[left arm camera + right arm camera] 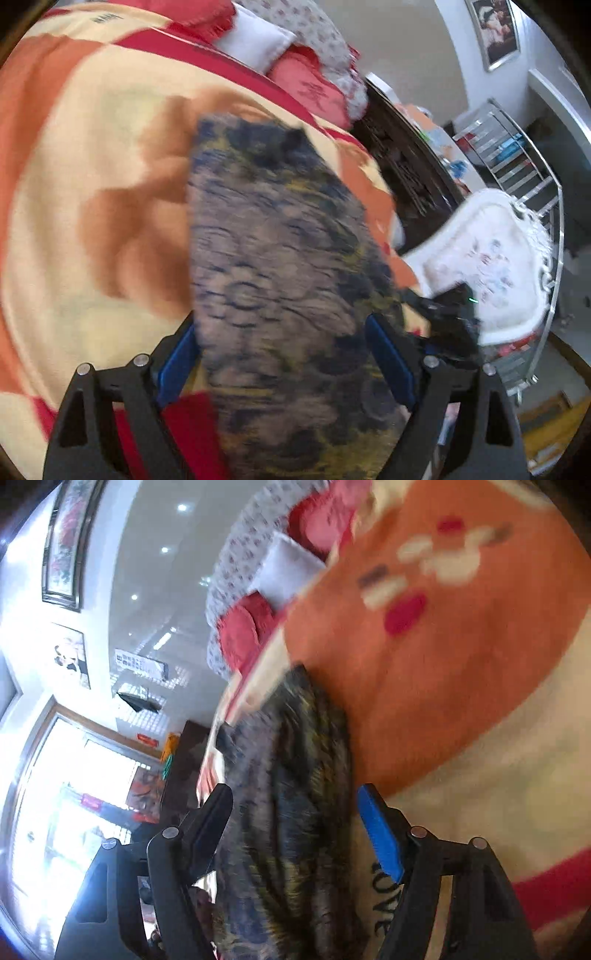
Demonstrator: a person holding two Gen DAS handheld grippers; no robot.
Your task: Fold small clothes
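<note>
A small dark patterned garment point(280, 258), grey, navy and yellow, lies on an orange, cream and red blanket point(92, 166). My left gripper point(284, 350) is open, its blue-padded fingers point(177, 365) spread on either side of the garment's near part. In the right wrist view the same garment point(295, 794) runs up between my right gripper's open jaws point(295, 823), bunched in folds. Whether it touches the pads is unclear through blur. The other gripper point(443, 325) shows as a dark shape at the garment's right edge.
Red and white pillows point(258, 40) lie at the blanket's far end. A dark cabinet point(406, 166), a white ornate chair point(487, 258) and a mirrored stand point(517, 158) are on the right. A bright window point(74, 812) and framed pictures point(62, 546) line the wall.
</note>
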